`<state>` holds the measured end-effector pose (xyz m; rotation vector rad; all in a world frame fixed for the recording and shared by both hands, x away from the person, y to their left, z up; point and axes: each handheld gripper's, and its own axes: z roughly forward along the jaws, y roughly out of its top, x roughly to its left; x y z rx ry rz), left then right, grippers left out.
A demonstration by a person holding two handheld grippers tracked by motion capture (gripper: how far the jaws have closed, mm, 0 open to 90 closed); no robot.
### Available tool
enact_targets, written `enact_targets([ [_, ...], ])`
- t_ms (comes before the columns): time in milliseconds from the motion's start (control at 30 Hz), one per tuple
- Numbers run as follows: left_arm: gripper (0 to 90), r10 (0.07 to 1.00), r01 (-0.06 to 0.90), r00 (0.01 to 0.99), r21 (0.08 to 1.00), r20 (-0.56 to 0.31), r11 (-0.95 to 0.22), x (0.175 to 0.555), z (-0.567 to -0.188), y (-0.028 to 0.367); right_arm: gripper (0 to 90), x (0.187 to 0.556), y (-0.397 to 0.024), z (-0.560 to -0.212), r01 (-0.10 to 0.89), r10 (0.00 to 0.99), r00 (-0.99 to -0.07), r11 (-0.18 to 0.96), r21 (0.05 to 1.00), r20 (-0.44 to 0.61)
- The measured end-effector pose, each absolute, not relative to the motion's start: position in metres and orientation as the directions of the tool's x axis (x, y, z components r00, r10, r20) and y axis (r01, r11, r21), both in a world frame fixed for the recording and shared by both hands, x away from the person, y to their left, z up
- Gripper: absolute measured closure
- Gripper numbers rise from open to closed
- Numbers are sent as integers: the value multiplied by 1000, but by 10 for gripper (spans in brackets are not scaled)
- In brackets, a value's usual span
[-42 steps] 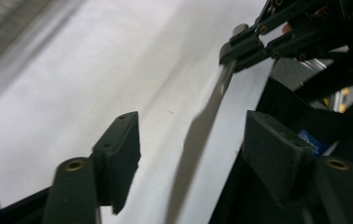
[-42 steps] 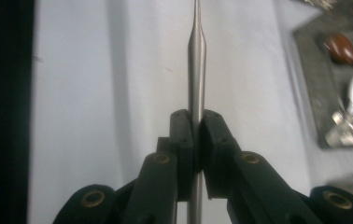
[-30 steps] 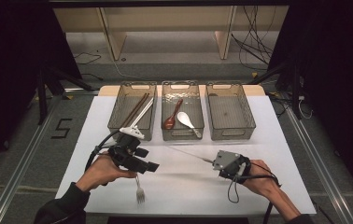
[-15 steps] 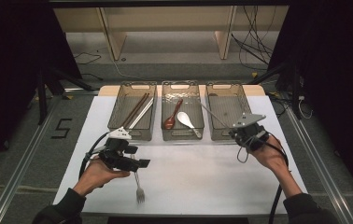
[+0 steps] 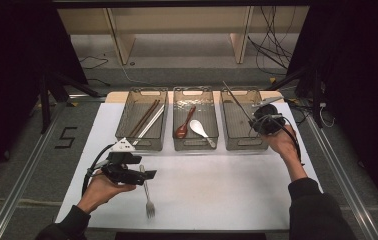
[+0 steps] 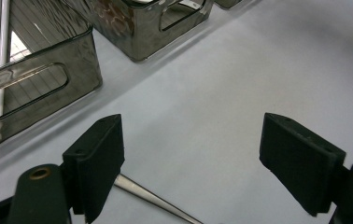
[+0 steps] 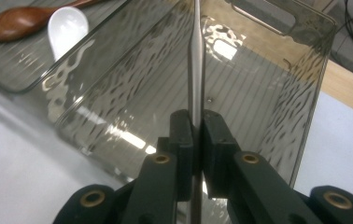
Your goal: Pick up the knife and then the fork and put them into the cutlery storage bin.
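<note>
A metal fork (image 5: 148, 197) lies on the white table near the front, its handle (image 6: 151, 198) running under my left gripper (image 5: 147, 175). That gripper's jaws have just been opening and now stand wide (image 6: 191, 135). The handle passes by the left pad, ungripped. My right gripper (image 5: 256, 120) hovers over the front of the empty right bin (image 5: 244, 145). It is shut (image 7: 195, 116) on a slim metal utensil (image 7: 196, 70), seen edge-on. The utensil (image 5: 237, 100) slants up and away over the bin.
Three smoky clear bins stand in a row at the back. The left bin (image 5: 139, 145) holds brown and white chopsticks (image 5: 147, 120). In the middle bin (image 5: 194, 145) lie a wooden spoon (image 5: 183, 127) and a white spoon (image 5: 198, 127). Cables trail from both grippers.
My right gripper has carried the metal utensil from the front of the table up to the right bin. The left gripper shifted slightly toward the front left beside the fork, which stayed put.
</note>
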<state>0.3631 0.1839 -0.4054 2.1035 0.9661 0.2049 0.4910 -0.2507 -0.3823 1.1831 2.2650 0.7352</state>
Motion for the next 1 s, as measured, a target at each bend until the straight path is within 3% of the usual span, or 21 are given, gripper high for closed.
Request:
enact_targets([
  [433, 194, 704, 575, 689, 720, -172, -387, 363, -408, 186, 845, 524, -254, -383, 680, 897, -431, 394, 618, -97],
  [1000, 193, 704, 577, 691, 713, -165, -398, 364, -410, 186, 842, 534, -249, -404, 748, 919, -392, 352, 562, -53],
])
